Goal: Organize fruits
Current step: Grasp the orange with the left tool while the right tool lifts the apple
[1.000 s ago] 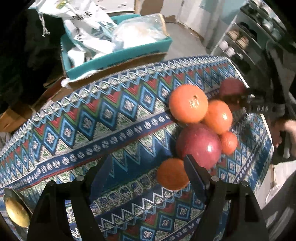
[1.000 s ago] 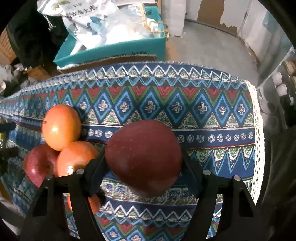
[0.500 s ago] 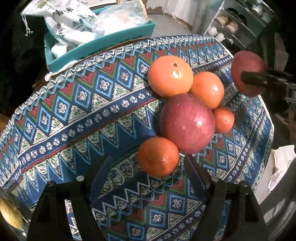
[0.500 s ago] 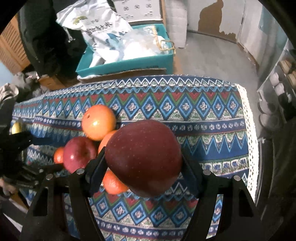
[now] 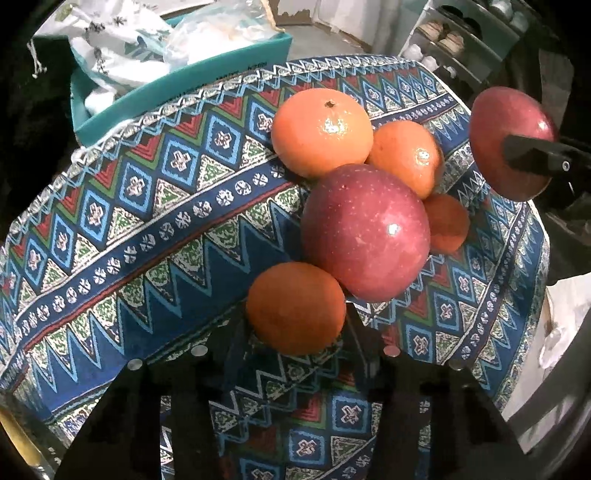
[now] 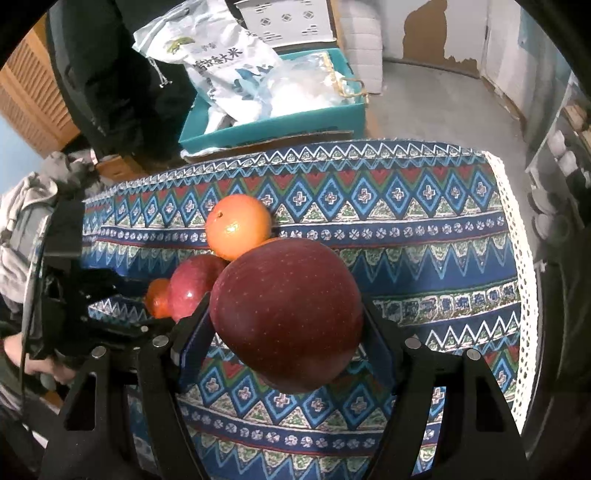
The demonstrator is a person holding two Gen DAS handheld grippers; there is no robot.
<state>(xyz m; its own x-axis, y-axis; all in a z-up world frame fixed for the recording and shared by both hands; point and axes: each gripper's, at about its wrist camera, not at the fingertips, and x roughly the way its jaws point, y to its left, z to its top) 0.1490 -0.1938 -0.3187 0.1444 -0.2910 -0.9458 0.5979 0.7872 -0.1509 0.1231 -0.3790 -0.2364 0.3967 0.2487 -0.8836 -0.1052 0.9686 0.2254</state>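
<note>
A grey concrete floor (image 6: 436, 99) runs to a peeling white wall (image 6: 454, 29), with a teal box (image 6: 280, 122) beside the table.

L gripper (image 5: 295, 332) angled steeply down, jaws pinched in on a small orange (image 5: 295, 308). R gripper (image 6: 288, 325) also tilted down, lifted off the tablecloth, pads clamped both sides of a dark red apple (image 6: 288, 314), grip firm.

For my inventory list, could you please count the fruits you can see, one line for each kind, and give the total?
Oranges: 4 (big orange, second orange, small orange, orange in the left claw)
Red apples: 2 (apple on the cloth, apple in the right claw)
Total: 6
</note>
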